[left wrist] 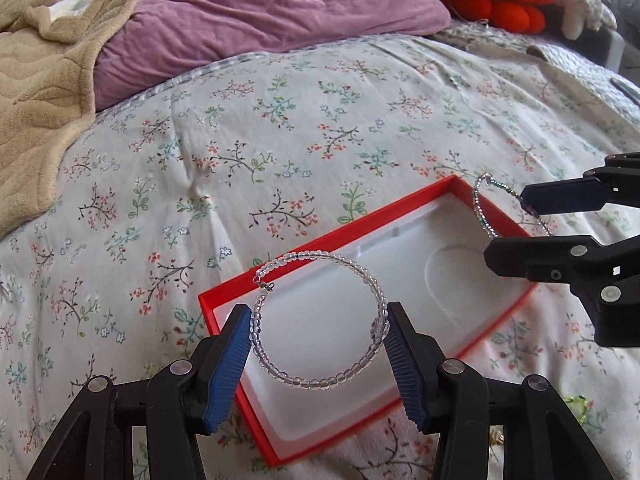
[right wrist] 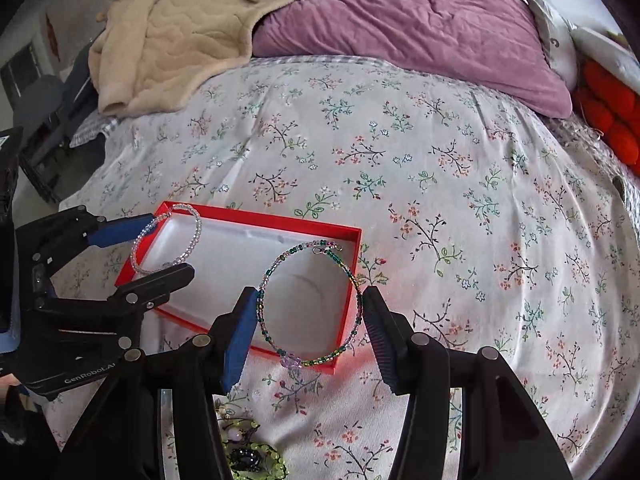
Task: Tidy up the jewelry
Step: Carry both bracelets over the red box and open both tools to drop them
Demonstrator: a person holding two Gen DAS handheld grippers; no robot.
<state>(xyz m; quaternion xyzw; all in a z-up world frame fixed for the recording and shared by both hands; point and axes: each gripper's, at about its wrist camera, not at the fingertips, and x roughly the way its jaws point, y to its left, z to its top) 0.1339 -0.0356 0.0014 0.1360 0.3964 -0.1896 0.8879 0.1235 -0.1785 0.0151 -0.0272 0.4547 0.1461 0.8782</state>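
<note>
Jaws of both grippers are clenched across beaded bracelets, each hoop spanned from side to side between the ribbed pads. A clear beaded bracelet (left wrist: 320, 320) is held by the left gripper (left wrist: 319, 334) above the near end of the red jewelry box (left wrist: 240, 276), which lies open on the floral bedspread (left wrist: 240, 140). A green and purple beaded bracelet (right wrist: 310, 304) is held by the right gripper (right wrist: 310, 320) over the box's other end, beside the round recess in the white molded insert (right wrist: 240, 264).

Each hoop is pinched only at two opposite points on smooth round beads, so it could be squeezed out of the pads, or bent out of shape if more pressure is applied. If a release is made too high or off-centre, a bracelet may be dropped on the rim and rolled onto the bed. With both grippers close over one small box, a collision could be caused, or the light box nudged on the soft bedding. More green beaded jewelry (right wrist: 252, 456) lies near the right gripper and could be snagged.
</note>
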